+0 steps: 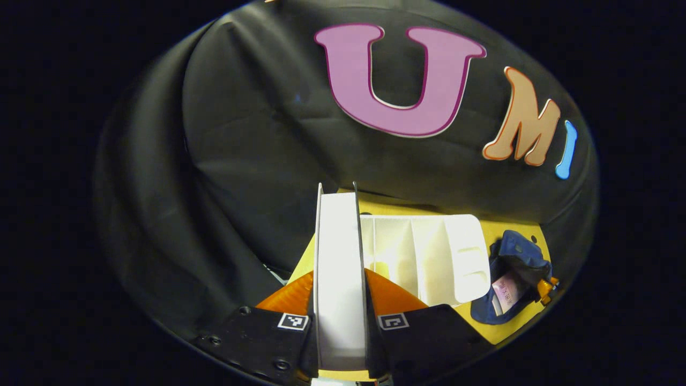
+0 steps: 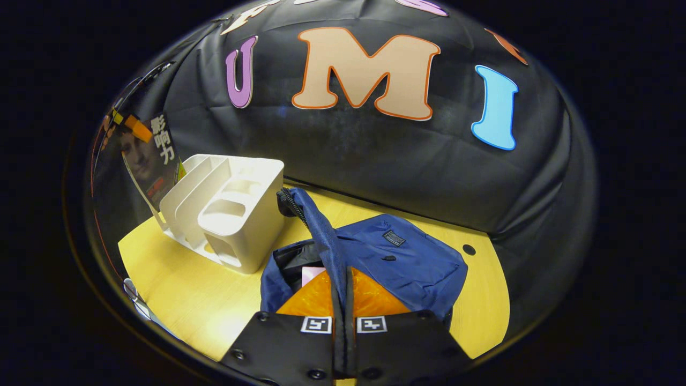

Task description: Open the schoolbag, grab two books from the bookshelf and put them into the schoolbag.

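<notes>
My left gripper [image 1: 339,279] is shut on a book [image 1: 339,257] that stands upright between its fingers, white page edge toward me. The right gripper view shows that book's dark cover [image 2: 150,161] hanging left of the white bookshelf [image 2: 230,214]. The bookshelf [image 1: 423,252] lies just behind and right of the held book, its slots bare. The blue schoolbag [image 2: 407,262] lies open on the yellow table [image 2: 187,289]. My right gripper [image 2: 343,279] is shut on the bag's zippered rim [image 2: 321,236] and holds it up. A pink book [image 2: 311,276] sits inside the bag [image 1: 517,257].
The black cloth wall hangs close behind the table on all far sides. A small dark hole [image 2: 469,249] marks the tabletop right of the bag. Bare tabletop lies in front of the bookshelf on the left.
</notes>
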Tool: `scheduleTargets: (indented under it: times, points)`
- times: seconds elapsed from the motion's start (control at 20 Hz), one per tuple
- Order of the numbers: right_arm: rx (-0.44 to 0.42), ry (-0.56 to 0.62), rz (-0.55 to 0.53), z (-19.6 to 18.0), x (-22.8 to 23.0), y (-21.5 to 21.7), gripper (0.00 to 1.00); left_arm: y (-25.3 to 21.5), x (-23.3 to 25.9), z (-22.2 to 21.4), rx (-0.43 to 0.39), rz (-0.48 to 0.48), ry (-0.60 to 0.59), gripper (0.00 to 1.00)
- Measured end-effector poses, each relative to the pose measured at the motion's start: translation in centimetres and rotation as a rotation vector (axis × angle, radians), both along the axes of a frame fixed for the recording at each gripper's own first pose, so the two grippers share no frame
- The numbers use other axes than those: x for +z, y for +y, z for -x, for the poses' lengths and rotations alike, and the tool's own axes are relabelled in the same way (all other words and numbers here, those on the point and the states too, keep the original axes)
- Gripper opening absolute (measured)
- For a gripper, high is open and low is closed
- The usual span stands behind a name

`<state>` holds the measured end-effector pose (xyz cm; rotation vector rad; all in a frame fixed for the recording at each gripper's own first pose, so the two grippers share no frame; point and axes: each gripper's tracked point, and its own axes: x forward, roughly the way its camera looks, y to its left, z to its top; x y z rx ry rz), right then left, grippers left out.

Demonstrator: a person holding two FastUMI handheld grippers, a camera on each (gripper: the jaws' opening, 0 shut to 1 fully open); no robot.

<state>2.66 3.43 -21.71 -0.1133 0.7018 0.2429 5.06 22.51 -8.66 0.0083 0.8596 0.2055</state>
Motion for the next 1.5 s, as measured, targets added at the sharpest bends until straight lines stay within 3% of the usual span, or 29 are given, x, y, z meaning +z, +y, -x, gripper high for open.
scheduleTargets:
  times: [0.25, 0.45, 1.25, 1.5]
  points:
    - [0.019, 0.001, -0.006, 0.1, -0.1, 0.1, 0.02, -1.8, 4.5, 1.7, -0.017, 0.071, -0.077, 0.33]
    - [0.028, 0.001, -0.01, 0.1, -0.1, 0.1, 0.03, -4.9, 5.4, 2.4, -0.014, 0.16, -0.135, 0.32]
    - [0.062, 0.012, -0.02, 0.4, -0.2, 0.2, 0.03, -16.8, -1.9, 8.5, 0.118, 0.724, -0.058, 0.31]
    - [0.066, 0.022, -0.038, 0.4, -0.2, -0.1, 0.05, -21.2, -4.6, 9.1, 0.134, 0.836, -0.077, 0.31]
